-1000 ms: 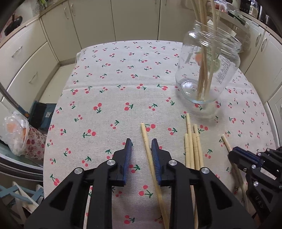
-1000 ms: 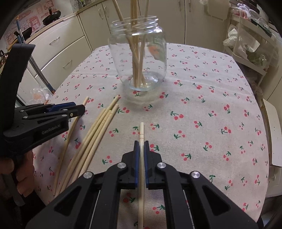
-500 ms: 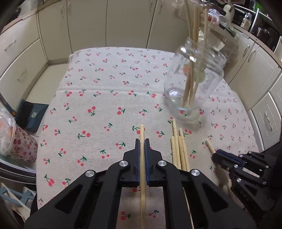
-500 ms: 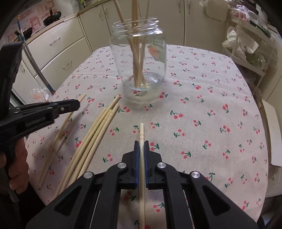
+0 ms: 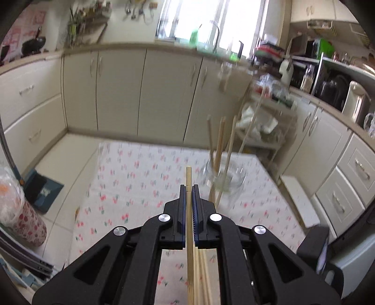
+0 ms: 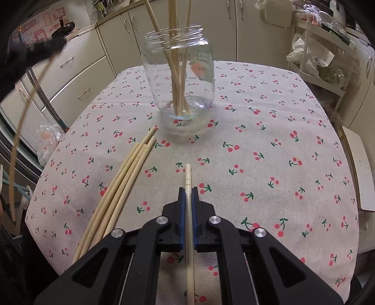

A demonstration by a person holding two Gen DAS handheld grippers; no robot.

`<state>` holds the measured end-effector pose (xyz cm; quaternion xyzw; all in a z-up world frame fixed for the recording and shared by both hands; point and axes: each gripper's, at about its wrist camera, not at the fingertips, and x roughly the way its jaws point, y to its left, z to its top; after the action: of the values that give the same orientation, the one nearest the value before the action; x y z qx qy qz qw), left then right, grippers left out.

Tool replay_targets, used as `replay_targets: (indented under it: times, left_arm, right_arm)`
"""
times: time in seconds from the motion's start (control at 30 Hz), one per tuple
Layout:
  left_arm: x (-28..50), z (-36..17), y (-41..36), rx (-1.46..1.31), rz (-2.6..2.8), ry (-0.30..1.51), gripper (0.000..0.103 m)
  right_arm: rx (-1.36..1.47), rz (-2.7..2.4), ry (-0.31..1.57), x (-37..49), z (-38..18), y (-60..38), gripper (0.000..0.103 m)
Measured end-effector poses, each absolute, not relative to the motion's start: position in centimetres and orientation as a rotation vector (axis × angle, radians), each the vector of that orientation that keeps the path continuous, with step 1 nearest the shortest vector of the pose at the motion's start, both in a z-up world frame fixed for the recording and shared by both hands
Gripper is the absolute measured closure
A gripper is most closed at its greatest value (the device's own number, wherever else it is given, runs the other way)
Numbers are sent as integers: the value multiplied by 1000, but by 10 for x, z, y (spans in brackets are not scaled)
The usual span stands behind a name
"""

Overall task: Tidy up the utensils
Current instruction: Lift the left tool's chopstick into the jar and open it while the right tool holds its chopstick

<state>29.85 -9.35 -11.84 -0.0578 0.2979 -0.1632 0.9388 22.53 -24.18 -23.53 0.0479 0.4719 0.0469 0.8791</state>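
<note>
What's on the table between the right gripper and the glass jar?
Only bare cherry-print tablecloth between the right gripper and the glass jar, per the right wrist view.

Bright window (image 5: 199, 21) glare, left view motion-blurred, fisheye edges dark

Left wrist view was motion-blurred: glass jar (image 5: 222, 178) and cherry tablecloth (image 5: 131, 178) smeared, print unreadable. Held chopstick (image 5: 189, 223) ran off bottom edge. Right wrist view: jar's chopsticks (image 6: 174, 28) cut by top edge; left gripper (image 6: 35, 50) blurred, fingertips indistinct.
</note>
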Motion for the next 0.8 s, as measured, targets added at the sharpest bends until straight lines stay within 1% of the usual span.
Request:
replay_targets:
  times: [0.1,0.37,0.63,0.8]
  left_arm:
    - [300,-99,-102,-124,-324,534,98]
    - [307,-68,-127,-129,-340,438,98]
    - [322,-56,-145,-126,-354,365,98]
    - [342,-53,-146,-172,-350,325,98]
  right_arm:
    - [116,97,975,222,-236,-242,97]
    - [162,108,966,222,-237,-250,97]
    - [199,117,955,221,-238,-254,97]
    - [233,127,948,221,-240,-258,97]
